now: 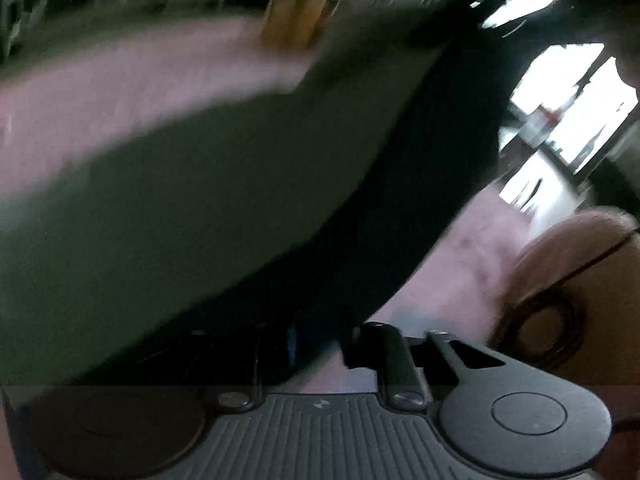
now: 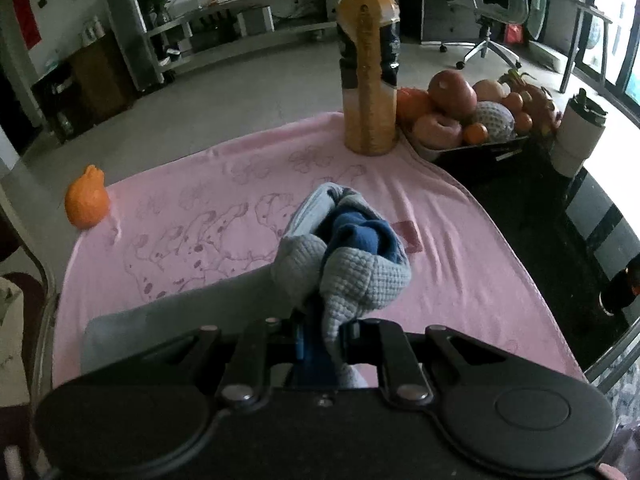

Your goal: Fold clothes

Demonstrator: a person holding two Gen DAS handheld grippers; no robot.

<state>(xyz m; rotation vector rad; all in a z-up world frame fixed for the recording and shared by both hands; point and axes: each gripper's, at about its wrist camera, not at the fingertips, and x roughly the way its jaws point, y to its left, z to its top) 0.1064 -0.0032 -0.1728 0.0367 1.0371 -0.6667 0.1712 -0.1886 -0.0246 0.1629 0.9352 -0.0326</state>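
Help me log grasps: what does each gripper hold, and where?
Right gripper: shut on the grey waffle-knit garment, at a bunched fold. Left gripper: too blurred to tell.

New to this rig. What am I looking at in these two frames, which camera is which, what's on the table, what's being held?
No robot arm here: a person holds a two-finger gripper in each hand, each with a fisheye camera looking along its fingers. The black hardware at the bottom of each picture is the gripper itself.

Right wrist view: the right gripper is shut on a bunched grey knit garment with blue fabric inside. Below lies a pink cloth carrying a juice bottle and a small orange figure. A fruit tray and a white tumbler stand beside it.

Left wrist view: badly motion-blurred. Grey-green fabric fills the frame; whether the left gripper holds it, I cannot tell.
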